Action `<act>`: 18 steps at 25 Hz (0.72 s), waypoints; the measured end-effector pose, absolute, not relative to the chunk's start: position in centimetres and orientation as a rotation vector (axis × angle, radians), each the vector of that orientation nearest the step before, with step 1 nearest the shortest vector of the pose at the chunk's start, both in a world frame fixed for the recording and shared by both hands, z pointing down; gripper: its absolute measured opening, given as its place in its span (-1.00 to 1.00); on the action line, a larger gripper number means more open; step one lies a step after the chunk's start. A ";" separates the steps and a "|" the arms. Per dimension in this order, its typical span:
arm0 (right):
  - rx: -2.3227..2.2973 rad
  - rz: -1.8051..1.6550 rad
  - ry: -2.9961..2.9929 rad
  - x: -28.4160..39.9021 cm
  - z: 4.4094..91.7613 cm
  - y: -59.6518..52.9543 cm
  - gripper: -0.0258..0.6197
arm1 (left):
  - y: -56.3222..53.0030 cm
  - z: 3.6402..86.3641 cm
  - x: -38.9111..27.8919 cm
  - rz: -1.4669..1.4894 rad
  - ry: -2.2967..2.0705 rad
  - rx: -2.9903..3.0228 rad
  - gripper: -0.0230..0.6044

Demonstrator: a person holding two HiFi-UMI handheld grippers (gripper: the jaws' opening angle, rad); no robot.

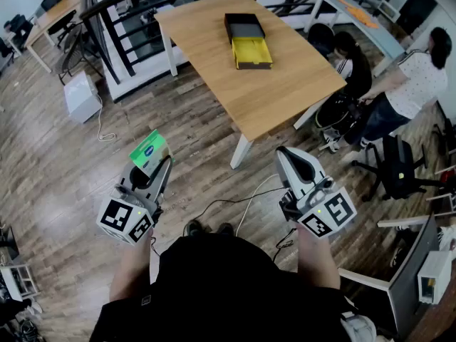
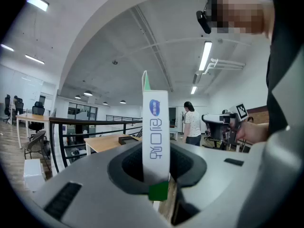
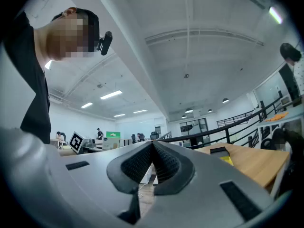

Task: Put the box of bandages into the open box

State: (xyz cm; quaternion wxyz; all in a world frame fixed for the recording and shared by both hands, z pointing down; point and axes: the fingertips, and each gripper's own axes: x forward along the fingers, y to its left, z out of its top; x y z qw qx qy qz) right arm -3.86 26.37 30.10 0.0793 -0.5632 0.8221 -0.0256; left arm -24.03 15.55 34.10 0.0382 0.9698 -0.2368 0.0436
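My left gripper is shut on the box of bandages, a flat green and white carton that sticks up out of the jaws. In the left gripper view the box of bandages stands edge-on between the pads, white with blue print. The open box, a yellow tray drawn out of a black sleeve, lies on the wooden table far ahead; both grippers hang over the floor well short of the table. My right gripper is shut with nothing in it; its jaws meet in the right gripper view.
A white table leg and a cable on the plank floor lie between me and the table. Two people are by chairs at the right. A black railing and a white bin stand at the left.
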 end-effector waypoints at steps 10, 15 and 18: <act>-1.691 -0.079 2.449 -3.6 30.2 26.2 -0.81 | 15.4 34.0 -23.8 0.149 -0.721 2.978 -0.62; -1.674 -0.076 2.449 -3.0 30.2 27.3 -0.81 | 16.5 33.9 -23.1 0.162 -0.729 2.977 -0.62; -1.660 -0.053 2.460 -2.5 30.0 28.2 -0.81 | 17.4 34.0 -22.9 0.164 -0.757 2.980 -0.62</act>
